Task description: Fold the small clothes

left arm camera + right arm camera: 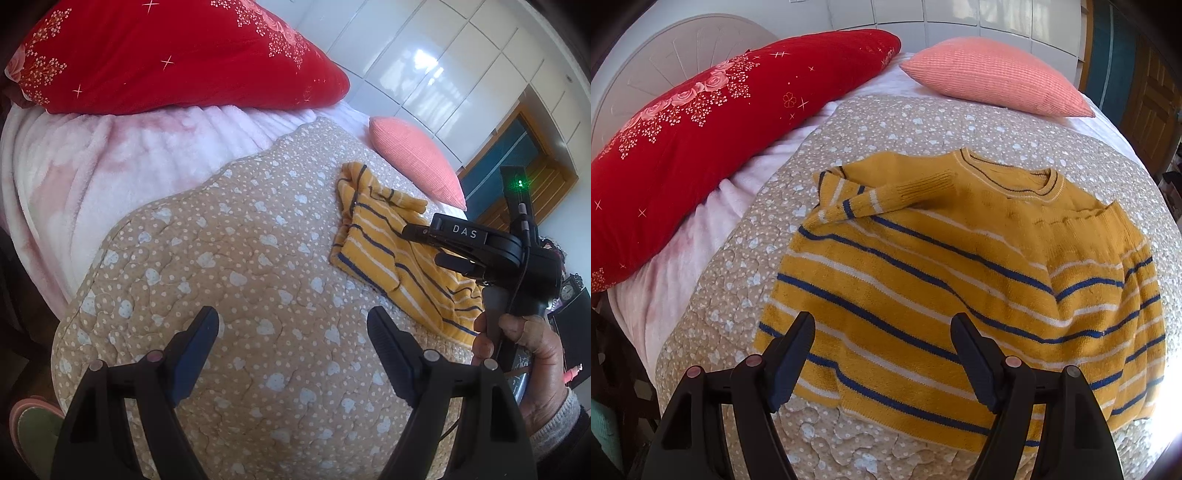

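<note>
- Left gripper point(291, 343): its two black fingers stand wide apart and hold nothing; only the tan quilted bed cover with pale heart prints point(229, 258) shows between them.
- Right gripper point(882, 350): its fingers are likewise spread wide and empty, poised over the lower hem of the mustard-yellow knitted sweater with blue and white stripes point(923, 280); whether the tips touch the knit cannot be told.
- In the left wrist view the right gripper point(436, 245) appears from the side, above the sweater point(373, 236), with the person's right hand point(524, 354) around its handle.
- The sweater lies flat on the tan cover point(886, 122), front up, neckline away from the right gripper; its one sleeve point(871, 199) is folded across the chest, the other sleeve point(1137, 295) lies along the body's opposite side.
- Beyond the sweater's neckline, a coral-pink ribbed cushion point(993, 77) rests at the far edge of the cover.
- To the sweater's folded-sleeve side, a long red velvet pillow with rose and sparkle embroidery point(701, 147) lies on a pale pink fleece blanket point(701, 236).
- Behind the pillows stand a white headboard point(683, 51) and white glossy wardrobe doors point(443, 55).
</note>
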{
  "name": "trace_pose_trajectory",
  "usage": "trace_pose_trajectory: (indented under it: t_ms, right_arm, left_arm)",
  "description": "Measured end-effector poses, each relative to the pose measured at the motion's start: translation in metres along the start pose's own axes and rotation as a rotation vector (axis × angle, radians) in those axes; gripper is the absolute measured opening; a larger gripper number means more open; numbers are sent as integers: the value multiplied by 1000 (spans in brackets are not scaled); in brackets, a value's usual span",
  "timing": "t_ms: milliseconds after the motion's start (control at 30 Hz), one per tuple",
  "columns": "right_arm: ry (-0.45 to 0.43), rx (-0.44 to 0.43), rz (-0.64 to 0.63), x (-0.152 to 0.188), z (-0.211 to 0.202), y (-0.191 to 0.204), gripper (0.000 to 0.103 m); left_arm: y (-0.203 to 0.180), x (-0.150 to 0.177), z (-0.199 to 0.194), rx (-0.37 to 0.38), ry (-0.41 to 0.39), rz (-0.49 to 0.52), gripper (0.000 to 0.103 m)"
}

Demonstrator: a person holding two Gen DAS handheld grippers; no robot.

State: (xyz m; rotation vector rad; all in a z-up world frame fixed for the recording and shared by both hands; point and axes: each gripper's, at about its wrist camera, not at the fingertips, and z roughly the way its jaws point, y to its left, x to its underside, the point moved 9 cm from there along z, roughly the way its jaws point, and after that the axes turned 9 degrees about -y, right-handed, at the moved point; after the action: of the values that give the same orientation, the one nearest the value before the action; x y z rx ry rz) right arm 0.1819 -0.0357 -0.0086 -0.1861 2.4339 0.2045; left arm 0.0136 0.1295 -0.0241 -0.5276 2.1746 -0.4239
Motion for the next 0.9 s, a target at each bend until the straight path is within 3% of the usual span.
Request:
trace_pose_trajectory:
  t_ms: [267,333,433,700,900]
  right_arm:
    - [-34,-28,-21,-9,-5,5,77]
    - [-61,-43,-11,-20,-9,5,61]
    - [-66,-24,-21,-33,-3,-3,48]
    - [9,86,-45,-63,67,-31,45]
    - [69,71,-86,-95,131,0,45]
  left_arm:
    - [10,2,3,-14,5,-9,82]
    - [17,0,4,-22,4,-27,82]
    - [25,-1,6,-36,10,-40,82]
    - [31,-2,9,-53,13,-48,82]
    - [31,-1,18,-62,30,-45,82]
